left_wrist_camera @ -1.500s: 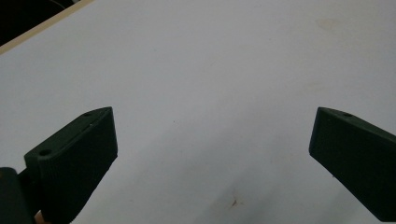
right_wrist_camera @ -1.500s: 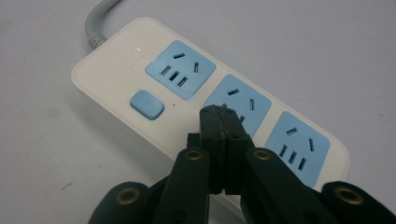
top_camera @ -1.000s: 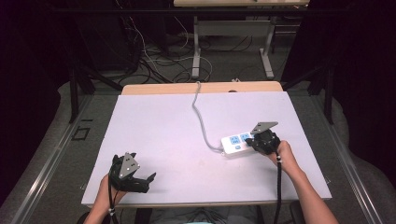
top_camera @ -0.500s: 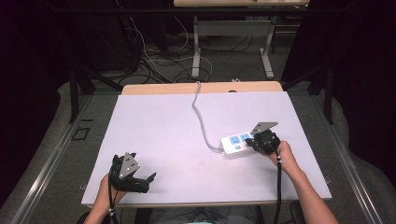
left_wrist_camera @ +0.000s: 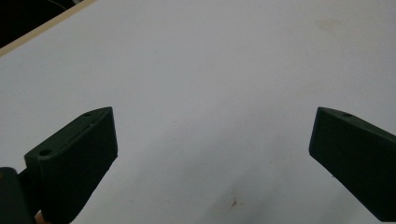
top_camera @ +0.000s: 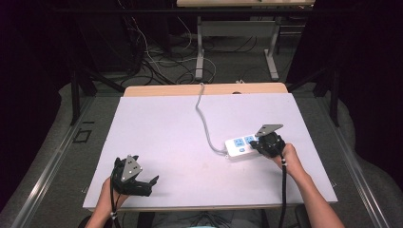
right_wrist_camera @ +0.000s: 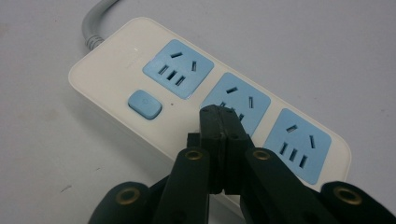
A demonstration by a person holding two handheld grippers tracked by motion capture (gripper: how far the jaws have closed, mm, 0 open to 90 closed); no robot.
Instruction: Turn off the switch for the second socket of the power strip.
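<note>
A white power strip with three blue sockets and a blue switch lies on the right half of the table. Its grey cord runs to the far edge. My right gripper hovers over the strip's middle socket, jaws pressed together with nothing between them; in the high view the right gripper sits at the strip's right end. My left gripper rests at the near left of the table, open, with bare white tabletop between its jaws in the left gripper view.
The white tabletop ends in a wooden strip at the far edge. Beyond it stand table legs and loose cables on the floor. Metal rails run along both sides.
</note>
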